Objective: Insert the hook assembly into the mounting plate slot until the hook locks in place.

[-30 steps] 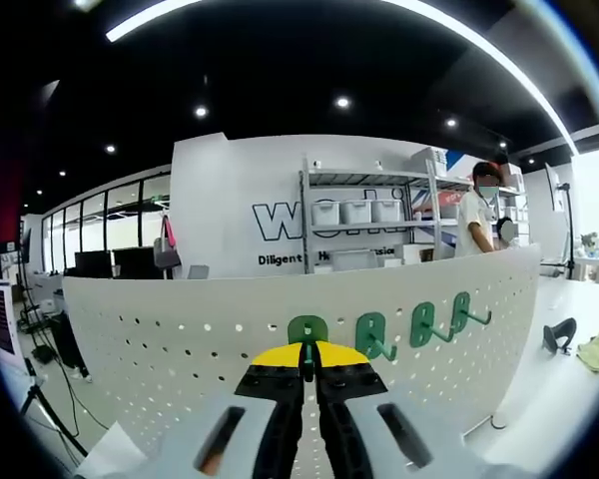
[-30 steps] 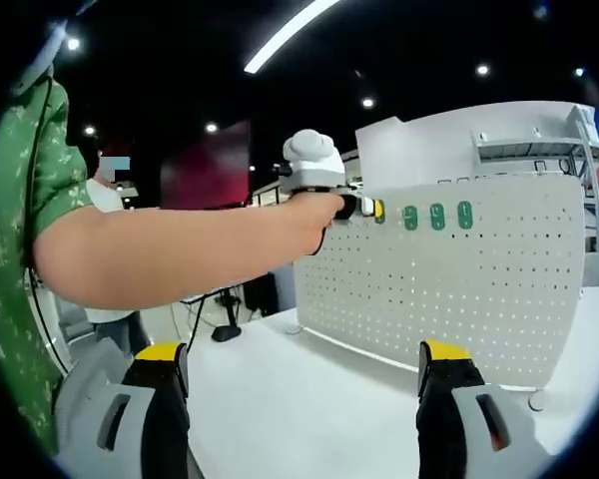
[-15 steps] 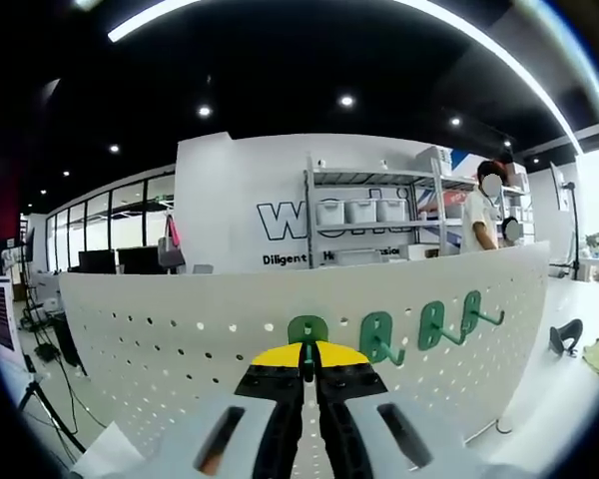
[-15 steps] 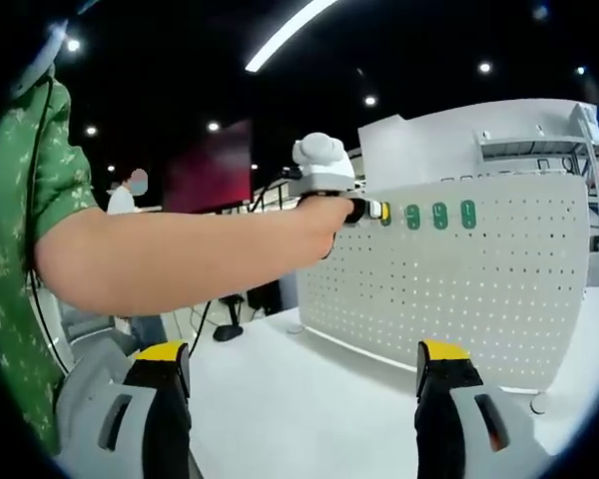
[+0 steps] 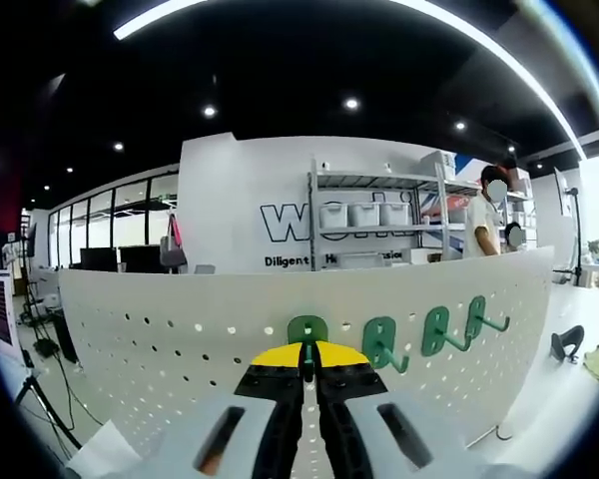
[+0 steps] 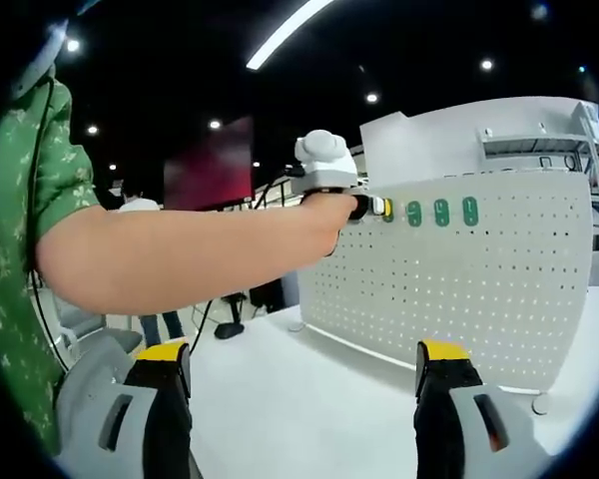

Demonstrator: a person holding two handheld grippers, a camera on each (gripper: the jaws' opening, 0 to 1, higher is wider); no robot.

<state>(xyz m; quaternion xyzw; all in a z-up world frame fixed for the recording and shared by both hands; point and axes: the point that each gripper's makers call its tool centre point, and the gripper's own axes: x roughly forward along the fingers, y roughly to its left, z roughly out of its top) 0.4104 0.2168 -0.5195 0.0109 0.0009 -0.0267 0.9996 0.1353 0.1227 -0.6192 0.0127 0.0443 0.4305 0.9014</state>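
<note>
Little has moved: left gripper [image 5: 306, 351] stays clamped on a green hook [image 5: 306, 331] against the white pegboard [image 5: 160, 344]. Three more hooks [image 5: 379, 341] hang alongside. Right gripper [image 6: 304, 369] hovers over the tabletop [image 6: 290, 394], jaws wide apart.

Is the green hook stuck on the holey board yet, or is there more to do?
Three green hooks already hang on the white board. The left gripper is shut on a fourth green hook, pressed up against the board's top row. Whether it has clicked in is hard to tell. Left to do: lock it in and let go. The right gripper waits open over the table.
</note>
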